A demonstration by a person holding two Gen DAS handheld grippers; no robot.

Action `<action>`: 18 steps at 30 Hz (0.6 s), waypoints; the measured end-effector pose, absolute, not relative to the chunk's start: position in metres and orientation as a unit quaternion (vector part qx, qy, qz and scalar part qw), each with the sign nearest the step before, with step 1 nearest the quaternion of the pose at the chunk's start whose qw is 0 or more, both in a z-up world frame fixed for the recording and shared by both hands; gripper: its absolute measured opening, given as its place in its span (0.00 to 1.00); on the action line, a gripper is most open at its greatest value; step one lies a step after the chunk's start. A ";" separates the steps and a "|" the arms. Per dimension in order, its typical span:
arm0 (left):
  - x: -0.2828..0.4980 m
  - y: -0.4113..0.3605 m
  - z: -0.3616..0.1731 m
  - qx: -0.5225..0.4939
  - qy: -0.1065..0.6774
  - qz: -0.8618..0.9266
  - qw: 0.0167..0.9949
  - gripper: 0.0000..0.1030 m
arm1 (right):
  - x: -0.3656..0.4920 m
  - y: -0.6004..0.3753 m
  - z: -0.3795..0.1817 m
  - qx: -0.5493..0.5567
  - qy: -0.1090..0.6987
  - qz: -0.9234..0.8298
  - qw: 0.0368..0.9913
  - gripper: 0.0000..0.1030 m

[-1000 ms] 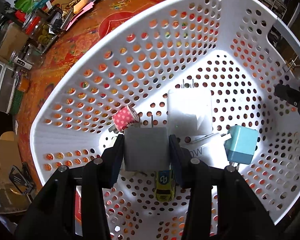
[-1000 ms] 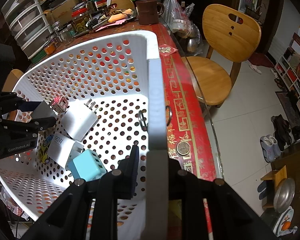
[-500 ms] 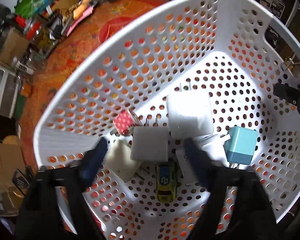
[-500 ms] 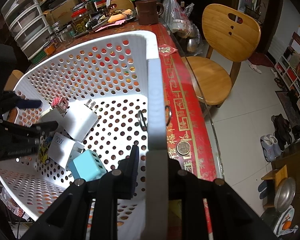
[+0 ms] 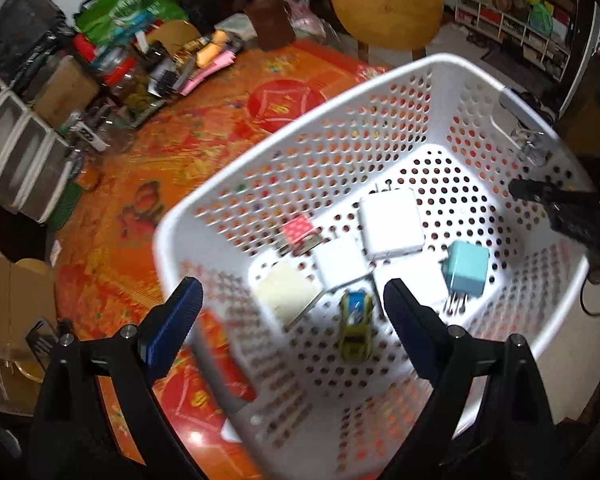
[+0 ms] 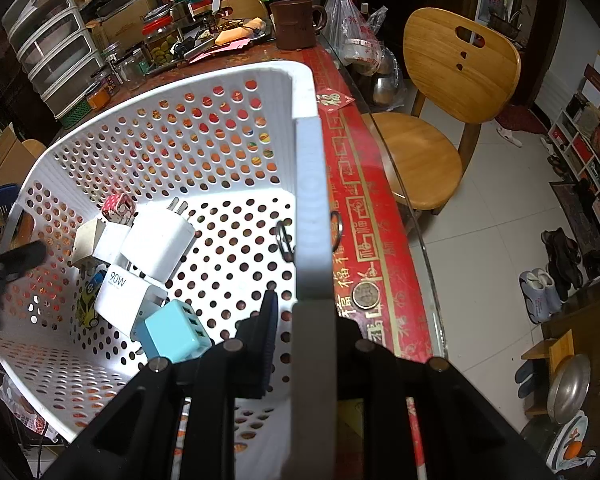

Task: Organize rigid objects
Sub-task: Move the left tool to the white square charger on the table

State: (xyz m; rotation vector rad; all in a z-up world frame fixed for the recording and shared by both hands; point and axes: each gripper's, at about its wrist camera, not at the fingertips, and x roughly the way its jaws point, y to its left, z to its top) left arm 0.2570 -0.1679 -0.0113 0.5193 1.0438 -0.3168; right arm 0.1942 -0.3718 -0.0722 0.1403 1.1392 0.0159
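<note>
A: Start with the big thing — the white basket [image 5: 380, 120] sits on the desk [image 5: 148, 200], and the right claw [image 6: 302, 344] is clenched on its rim.

B: And the left claw [image 5: 288, 320]?

A: Released, jaws wide apart. A second ago it gripped the small white charger [image 5: 342, 266]; now it has pulled up and back, and that charger lies on the basket floor, touching the large white charger [image 5: 392, 220].

B: So one more piece is stowed, I'd judge.

A: Likely. Near it lie the cream adapter [image 5: 286, 292], the blue charger [image 5: 466, 268], the yellow toy car [image 5: 356, 326] and the small pink box [image 5: 298, 230].

B: Anything in the way?

A: The basket wall stands between the left claw and the desk clutter — jars [image 6: 156, 48], a brown mug [image 6: 294, 24] — and a coin [image 6: 366, 295] lies just beside the basket.
</note>
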 end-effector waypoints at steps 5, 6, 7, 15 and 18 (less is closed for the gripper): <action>0.234 -0.115 0.017 0.239 0.469 -0.121 0.841 0.91 | 0.194 -0.373 -0.073 0.066 0.539 0.009 0.840 0.18; 0.228 -0.097 0.023 0.235 0.465 -0.110 0.846 0.91 | 0.195 -0.373 -0.073 0.066 0.538 0.009 0.840 0.18; 0.224 -0.084 0.026 0.231 0.464 -0.101 0.849 0.91 | 0.195 -0.373 -0.072 0.066 0.538 0.009 0.840 0.18; 0.181 0.013 -0.011 0.182 0.500 -0.064 0.845 0.99 | 0.194 -0.375 -0.072 0.070 0.537 0.012 0.840 0.18; 0.178 0.026 -0.052 0.170 0.533 -0.068 0.826 0.98 | 0.193 -0.375 -0.072 0.069 0.537 0.012 0.840 0.18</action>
